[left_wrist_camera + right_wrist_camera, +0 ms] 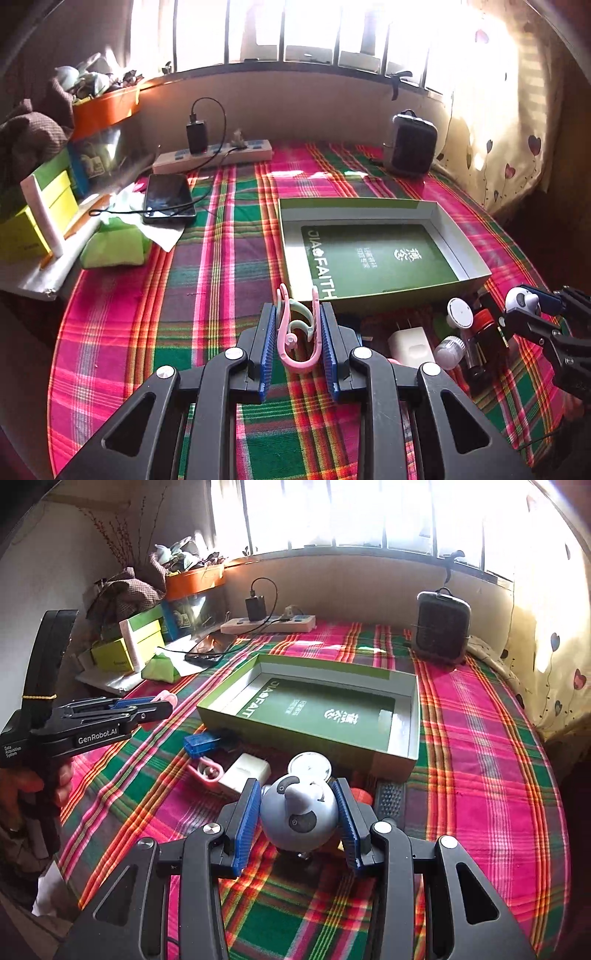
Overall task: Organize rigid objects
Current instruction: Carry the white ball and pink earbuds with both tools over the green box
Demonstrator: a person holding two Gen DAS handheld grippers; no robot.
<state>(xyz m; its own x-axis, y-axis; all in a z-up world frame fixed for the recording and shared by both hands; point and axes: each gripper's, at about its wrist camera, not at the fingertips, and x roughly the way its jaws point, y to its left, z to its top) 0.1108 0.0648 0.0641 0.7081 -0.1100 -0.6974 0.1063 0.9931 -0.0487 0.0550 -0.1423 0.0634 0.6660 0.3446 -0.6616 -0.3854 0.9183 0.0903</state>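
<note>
Plaid tablecloth [229, 266], left hand-held gripper [298, 334] pinching pink clips [295, 343], right hand-held gripper [298, 814] clamping grey figurine [299, 814]

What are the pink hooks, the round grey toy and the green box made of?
Pink hooks: probably plastic, smooth, thin, evenly coloured curves.
Grey toy: looks like hard plastic or vinyl, matte with a soft sheen.
Green box: likely cardboard, thin folded walls, printed glossy inside.

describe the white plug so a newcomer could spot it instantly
Start at the big green box in the middle of the plaid cloth. In the clutter just off its near edge, left of the round white lid, lies the plug. It is the only blocky white piece there, next to a pink clip.
</note>
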